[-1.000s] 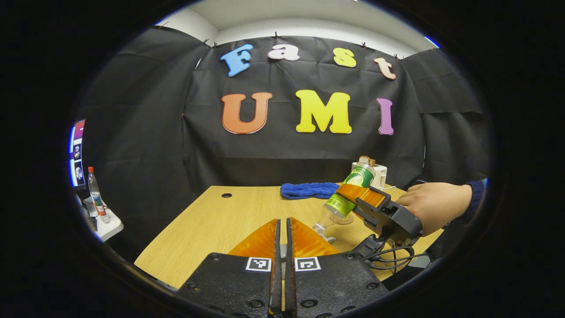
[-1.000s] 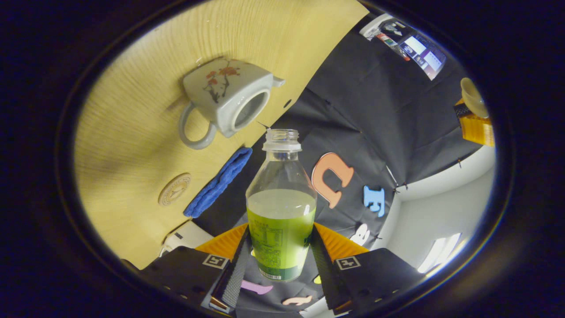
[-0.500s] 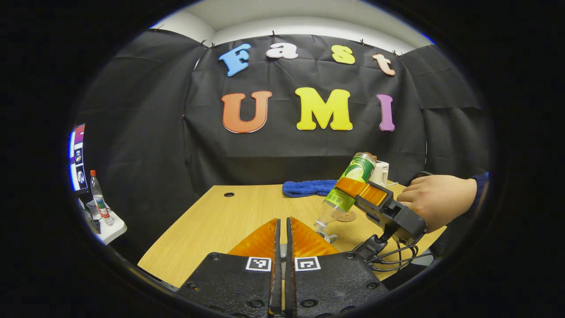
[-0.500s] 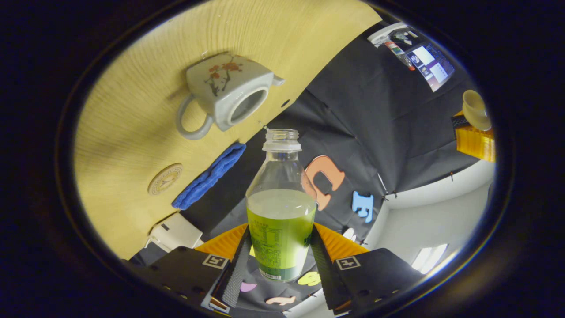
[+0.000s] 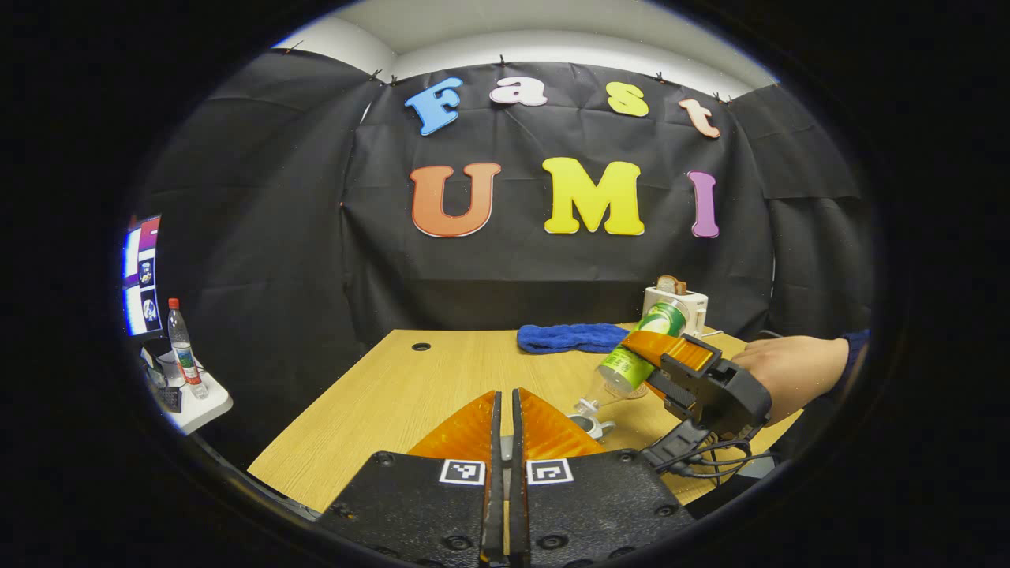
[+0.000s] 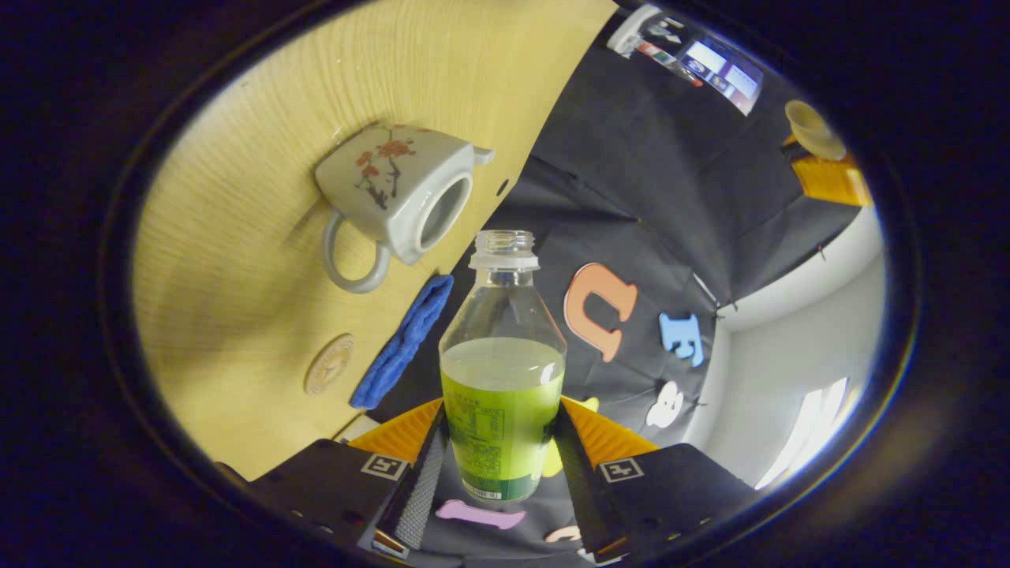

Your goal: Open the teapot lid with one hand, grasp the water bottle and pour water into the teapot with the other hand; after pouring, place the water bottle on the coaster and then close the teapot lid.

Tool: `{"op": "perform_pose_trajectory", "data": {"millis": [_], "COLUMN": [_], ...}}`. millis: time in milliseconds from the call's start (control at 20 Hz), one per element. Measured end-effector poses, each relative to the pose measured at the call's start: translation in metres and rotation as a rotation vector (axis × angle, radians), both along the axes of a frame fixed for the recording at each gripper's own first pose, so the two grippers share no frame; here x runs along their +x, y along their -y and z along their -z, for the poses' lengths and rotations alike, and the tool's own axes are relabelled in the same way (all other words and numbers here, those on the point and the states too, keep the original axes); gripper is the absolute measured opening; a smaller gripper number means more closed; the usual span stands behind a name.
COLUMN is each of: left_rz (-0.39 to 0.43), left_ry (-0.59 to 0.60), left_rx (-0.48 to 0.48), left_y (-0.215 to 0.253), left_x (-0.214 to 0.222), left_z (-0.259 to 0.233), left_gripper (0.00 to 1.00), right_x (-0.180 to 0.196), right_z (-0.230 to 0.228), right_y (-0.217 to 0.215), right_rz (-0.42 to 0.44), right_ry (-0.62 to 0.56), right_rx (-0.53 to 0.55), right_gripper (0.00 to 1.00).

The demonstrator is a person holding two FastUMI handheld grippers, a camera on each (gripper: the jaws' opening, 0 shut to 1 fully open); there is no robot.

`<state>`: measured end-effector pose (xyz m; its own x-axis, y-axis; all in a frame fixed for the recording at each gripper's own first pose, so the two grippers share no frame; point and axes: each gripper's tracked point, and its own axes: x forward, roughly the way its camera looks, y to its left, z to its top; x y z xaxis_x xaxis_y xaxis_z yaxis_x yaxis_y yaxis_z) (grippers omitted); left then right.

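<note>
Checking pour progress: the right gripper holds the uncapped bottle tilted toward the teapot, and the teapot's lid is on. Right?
Not quite. The lid is off: the right gripper view shows the teapot with its mouth open, the lid held up beyond it. The right gripper does hold the uncapped bottle tilted toward it.
</note>
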<state>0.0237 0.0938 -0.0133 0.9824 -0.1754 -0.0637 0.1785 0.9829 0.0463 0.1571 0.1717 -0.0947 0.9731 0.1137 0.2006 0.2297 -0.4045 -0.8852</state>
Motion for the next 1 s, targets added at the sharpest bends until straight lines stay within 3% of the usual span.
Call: {"op": "perform_pose_trajectory", "data": {"millis": [150, 350, 600, 850, 1000], "left_rz": [-0.015, -0.027, -0.02, -0.024, -0.017], "left_ry": [-0.008, -0.017, -0.01, 0.003, 0.024], "left_rx": [-0.009, -0.006, -0.014, -0.046, -0.043], "left_y": [-0.006, -0.008, -0.003, -0.002, 0.003], "left_x": [0.002, 0.006, 0.006, -0.002, -0.007], "left_z": [0.001, 0.006, 0.003, -0.007, -0.013], "left_gripper": [0.05, 0.05, 0.05, 0.05, 0.05], "right_x": [0.001, -0.004, 0.014, 0.045, 0.064], "right_z": [0.019, 0.038, 0.026, -0.006, 0.0], "right_y": [0.012, 0.018, 0.033, 0.079, 0.095], "right_rz": [0.013, -0.045, -0.054, -0.03, -0.002], "right_ry": [-0.065, -0.199, -0.285, -0.295, -0.352], "right_rx": [0.201, 0.555, 0.954, 1.437, 1.725], "right_gripper": [0.73, 0.73, 0.75, 0.73, 0.75]}}
